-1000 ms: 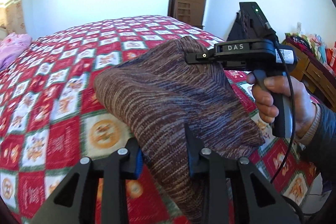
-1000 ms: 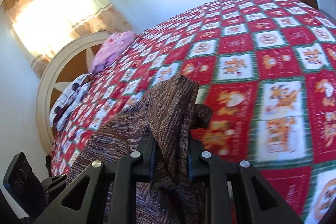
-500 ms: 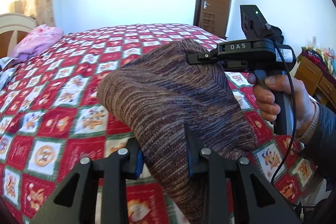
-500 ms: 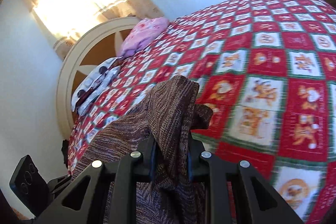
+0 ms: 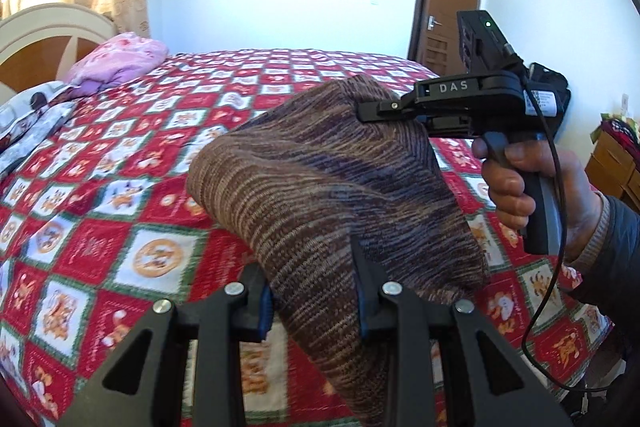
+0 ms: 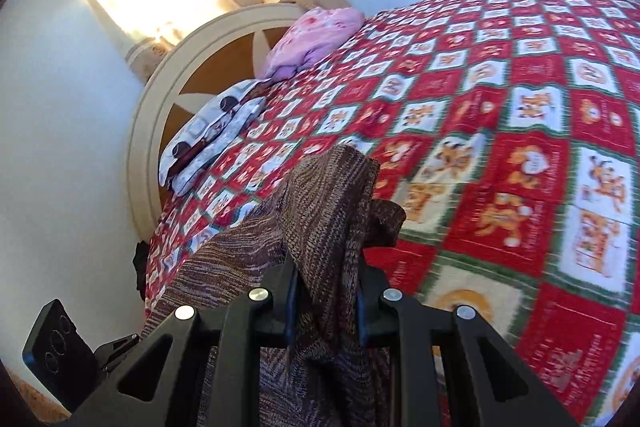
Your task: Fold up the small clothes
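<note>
A brown striped knit garment hangs in the air above the red patterned bedspread, stretched between both grippers. My left gripper is shut on its near edge. My right gripper is shut on a bunched corner of the same garment; it also shows in the left wrist view, held by a hand at the right, its fingers clamped on the cloth's far top edge. The rest of the garment droops below the jaws.
A pink pillow and a white printed pillow lie by the round headboard. A brown door stands beyond the bed. A wooden dresser with clothes is at the right.
Both views have swung toward the headboard and window. The garment stays gripped in both grippers, held up over the bed.
</note>
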Demonstrator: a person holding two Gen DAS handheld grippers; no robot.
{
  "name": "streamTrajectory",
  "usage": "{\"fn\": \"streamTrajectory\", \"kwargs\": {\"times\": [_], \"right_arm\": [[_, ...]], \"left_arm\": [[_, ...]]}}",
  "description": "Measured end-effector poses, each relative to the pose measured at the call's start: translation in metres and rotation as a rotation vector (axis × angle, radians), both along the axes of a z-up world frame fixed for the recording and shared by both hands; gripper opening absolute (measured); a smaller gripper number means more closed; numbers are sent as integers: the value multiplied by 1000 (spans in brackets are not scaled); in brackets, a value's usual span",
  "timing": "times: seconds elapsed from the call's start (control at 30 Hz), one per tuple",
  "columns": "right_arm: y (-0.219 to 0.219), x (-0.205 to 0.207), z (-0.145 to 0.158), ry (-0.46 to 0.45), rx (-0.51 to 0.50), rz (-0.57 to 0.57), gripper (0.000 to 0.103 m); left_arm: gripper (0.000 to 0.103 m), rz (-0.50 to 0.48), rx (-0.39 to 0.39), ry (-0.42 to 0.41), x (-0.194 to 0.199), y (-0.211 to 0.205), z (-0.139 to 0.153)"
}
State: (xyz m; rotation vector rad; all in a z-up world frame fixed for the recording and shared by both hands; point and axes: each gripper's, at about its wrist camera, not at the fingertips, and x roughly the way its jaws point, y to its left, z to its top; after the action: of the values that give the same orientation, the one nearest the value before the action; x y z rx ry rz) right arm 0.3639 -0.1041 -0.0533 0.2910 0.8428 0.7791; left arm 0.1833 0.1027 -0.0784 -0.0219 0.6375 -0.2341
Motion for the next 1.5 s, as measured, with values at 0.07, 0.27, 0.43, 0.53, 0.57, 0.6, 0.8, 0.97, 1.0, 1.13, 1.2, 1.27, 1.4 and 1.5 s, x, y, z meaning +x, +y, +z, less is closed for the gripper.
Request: {"fn": "streamTrajectory", "kwargs": {"times": [0.07,0.27,0.43,0.53,0.57,0.6,0.8,0.97,1.0,1.13,1.2,1.27,1.4,1.5], "right_arm": [[13,3,-2,6,-6,19,22],[47,9,-8,17,-26,61,22],[66,11,-10,18,-39,91,22],[74,10,-13,23,-46,103,22],[77,10,-15,25,-48,107,22],[79,10,-15,27,-49,110,22],[91,9,-18,29,-67,134,22],[99,9,-23,40,-89,144,22],[101,9,-25,46,-95,144,22],[106,14,-33,67,-112,148,22],[109,17,-37,78,-112,146,22],[111,19,-42,86,-116,144,22],[114,21,-52,94,-136,133,22],[113,24,-61,104,-147,123,23]], "left_arm": [[32,13,-2,0,-3,6,-1],[32,58,-19,10,-4,28,-7],[32,84,-33,11,-8,42,-10],[32,90,-38,12,-13,45,-10],[32,89,-37,12,-14,46,-11],[31,88,-38,12,-16,47,-11],[31,91,-32,19,-23,52,-14],[32,97,-31,35,-25,55,-19],[32,100,-32,40,-25,56,-21],[32,103,-26,56,-24,56,-27],[32,104,-17,64,-24,58,-30],[32,105,-11,74,-24,59,-33],[32,115,1,94,-22,61,-44],[32,120,29,101,-21,59,-52]]}}
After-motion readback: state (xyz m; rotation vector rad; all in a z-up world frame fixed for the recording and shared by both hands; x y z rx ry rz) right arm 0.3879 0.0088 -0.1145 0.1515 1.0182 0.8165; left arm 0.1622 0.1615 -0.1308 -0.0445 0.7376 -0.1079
